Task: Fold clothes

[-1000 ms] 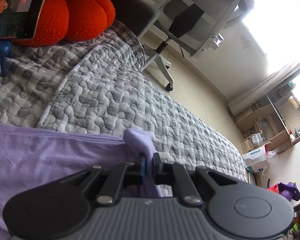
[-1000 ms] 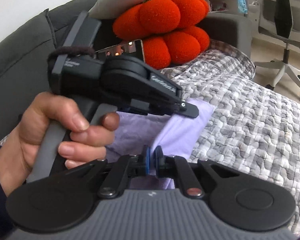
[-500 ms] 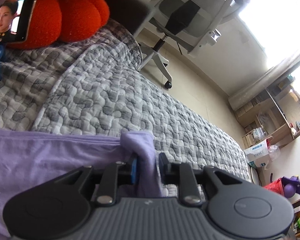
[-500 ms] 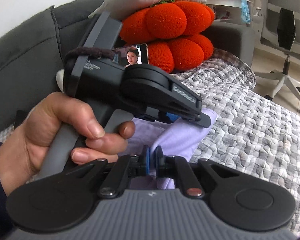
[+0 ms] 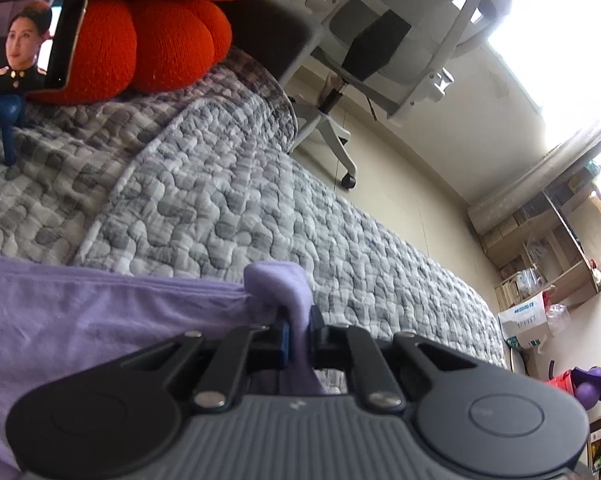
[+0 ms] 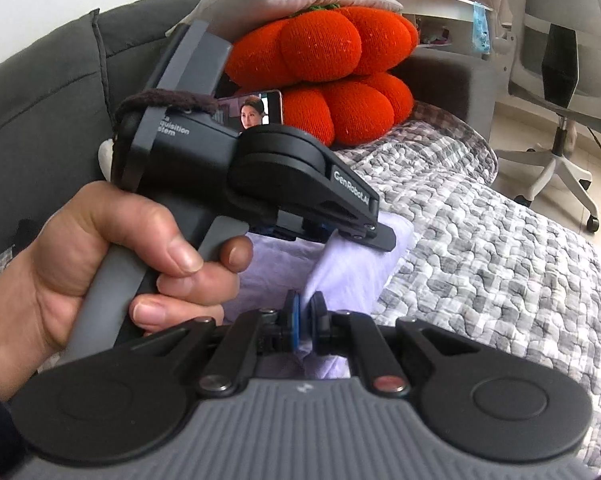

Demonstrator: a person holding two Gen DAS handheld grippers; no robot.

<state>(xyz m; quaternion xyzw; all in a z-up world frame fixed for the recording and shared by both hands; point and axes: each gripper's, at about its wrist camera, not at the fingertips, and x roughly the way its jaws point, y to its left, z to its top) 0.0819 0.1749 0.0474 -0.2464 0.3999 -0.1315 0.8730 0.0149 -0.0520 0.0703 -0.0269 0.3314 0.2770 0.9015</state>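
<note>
Daylight floods from window, upper right of left wrist view, blown out to white. Strong fisheye curvature and dark vignette at corners. Near hand slightly soft. Quilt evenly lit, shadows faint.

Right gripper fingers pinched on lilac garment, over grey quilt.
</note>
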